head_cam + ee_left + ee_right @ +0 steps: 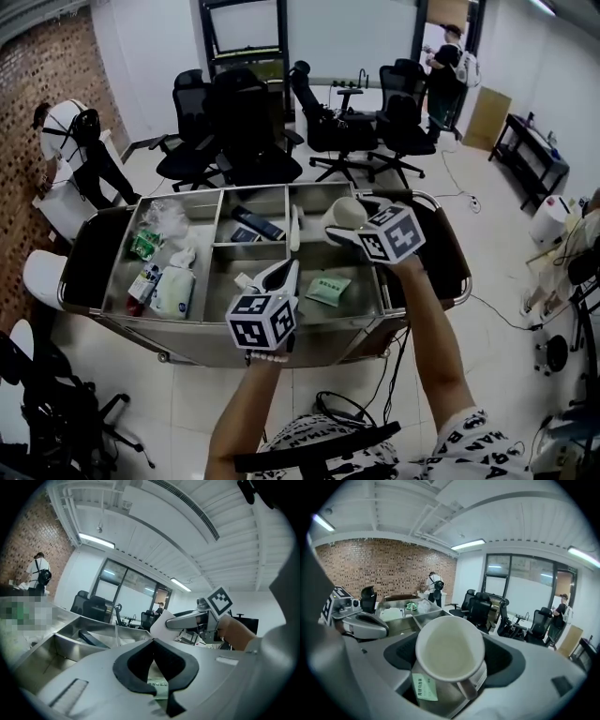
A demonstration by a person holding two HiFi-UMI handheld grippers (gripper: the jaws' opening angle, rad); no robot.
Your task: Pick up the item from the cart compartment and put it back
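A white mug (345,214) hangs tilted over the right end of the steel cart (309,323), with my right gripper (342,230) shut on it. In the right gripper view the mug (450,648) fills the space between the jaws, mouth toward the camera and handle down. Below it a green packet (424,687) lies in the compartment. My left gripper (281,274) hovers over the front compartment, shut with nothing in it. The left gripper view shows its pads (140,658) meeting, and the mug (161,625) in the right gripper (187,620) beyond them.
The cart's other compartments hold a dark remote (258,225), a wipes pack (175,286), a small bottle (142,281), a green snack bag (145,244) and clear plastic (167,216). Black office chairs (244,131) stand behind the cart. One person stands at the left (70,131), another at the back right (450,56).
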